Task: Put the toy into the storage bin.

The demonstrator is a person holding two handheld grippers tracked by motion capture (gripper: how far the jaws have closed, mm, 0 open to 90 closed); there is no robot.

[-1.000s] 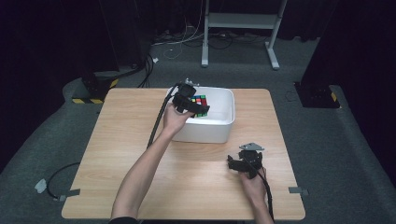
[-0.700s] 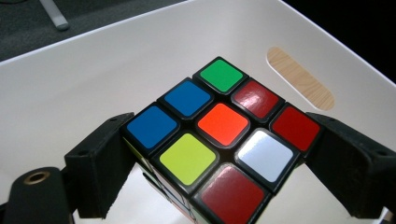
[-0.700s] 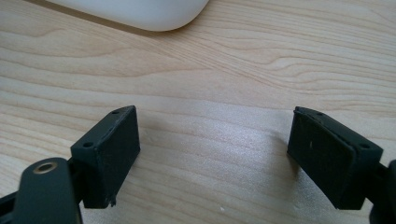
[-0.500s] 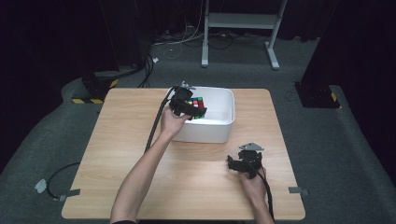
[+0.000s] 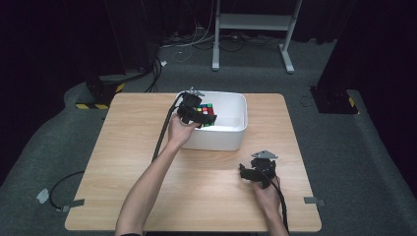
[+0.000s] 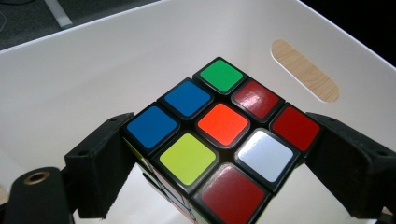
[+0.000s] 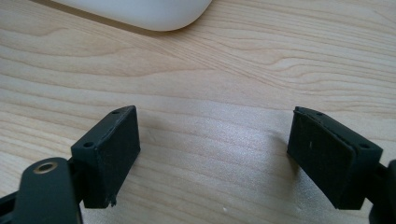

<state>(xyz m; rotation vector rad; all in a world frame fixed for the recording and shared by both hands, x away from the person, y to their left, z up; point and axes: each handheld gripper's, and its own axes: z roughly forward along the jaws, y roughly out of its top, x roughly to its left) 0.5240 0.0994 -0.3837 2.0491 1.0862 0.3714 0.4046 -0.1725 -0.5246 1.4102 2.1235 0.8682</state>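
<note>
A colour cube (image 6: pixel 219 135) with black edges and mixed stickers sits between the two black jaws of my left gripper (image 6: pixel 219 177), which is shut on it. In the high view that gripper (image 5: pixel 201 115) holds the cube (image 5: pixel 207 112) over the left part of a white bin (image 5: pixel 231 140), above its floor. My right gripper (image 5: pixel 253 173) rests low over the table near the front right, and in the right gripper view (image 7: pixel 215 161) its jaws stand wide apart with bare wood between them.
The wooden table (image 5: pixel 123 147) has free room left of the bin and along the front. The bin's far wall has an oval handle slot (image 6: pixel 304 70). A rounded corner of the bin (image 7: pixel 154 14) lies ahead of my right gripper. Cables trail from both grippers.
My left gripper has drawn the cube slightly left and back inside the bin. The right gripper has stayed where it was.
</note>
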